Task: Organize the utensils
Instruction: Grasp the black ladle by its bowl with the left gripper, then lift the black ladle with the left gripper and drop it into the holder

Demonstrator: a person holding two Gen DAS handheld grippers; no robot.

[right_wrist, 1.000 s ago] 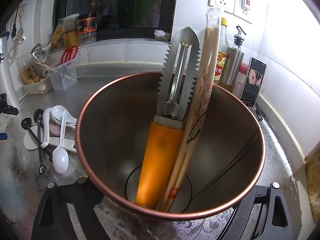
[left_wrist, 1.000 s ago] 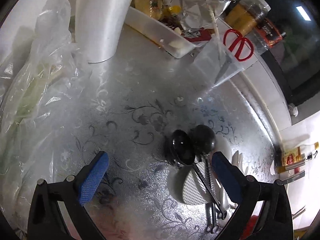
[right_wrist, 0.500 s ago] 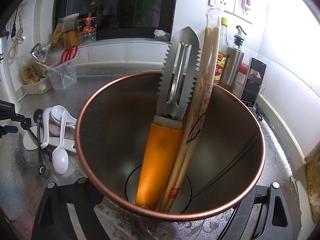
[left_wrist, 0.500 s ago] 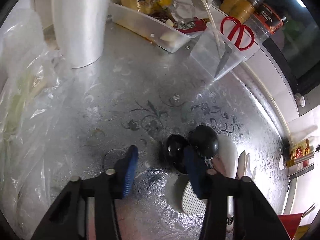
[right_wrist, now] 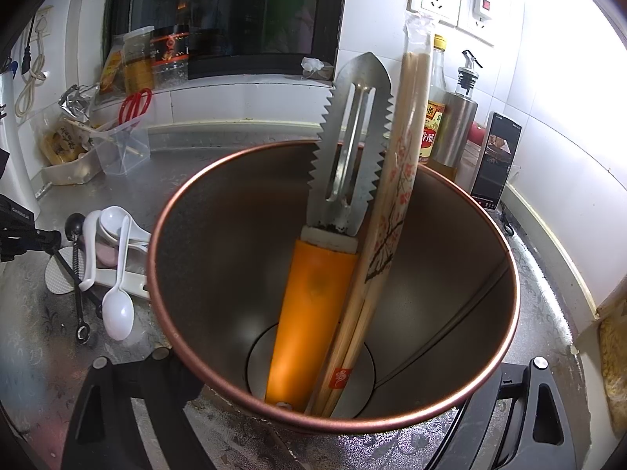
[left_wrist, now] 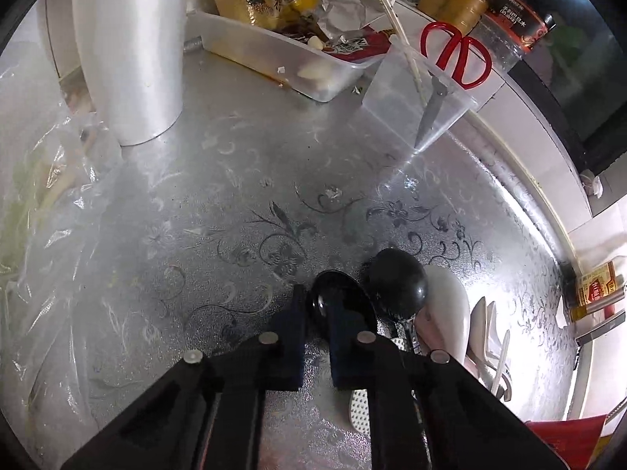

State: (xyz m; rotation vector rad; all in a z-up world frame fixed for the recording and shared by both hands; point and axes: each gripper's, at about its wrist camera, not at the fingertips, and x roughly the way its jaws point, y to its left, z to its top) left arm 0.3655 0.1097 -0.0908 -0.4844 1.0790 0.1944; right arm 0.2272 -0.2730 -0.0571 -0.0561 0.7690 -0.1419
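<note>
Shiny countertop (left_wrist: 219, 203), spoons heaped at 4 o'clock. Left gripper (left_wrist: 316, 323) just closed, nipping the black spoon (left_wrist: 340, 305) bowl; light, slippery, neck's safer. Right gripper (right_wrist: 313, 411) clamps the cup (right_wrist: 505, 274).

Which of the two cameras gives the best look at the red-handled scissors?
The left wrist view. There the red-handled scissors are large and sharp, standing blades-down in a clear plastic tub. In the right wrist view the scissors are small and far off; only the red handles are clear.
</note>
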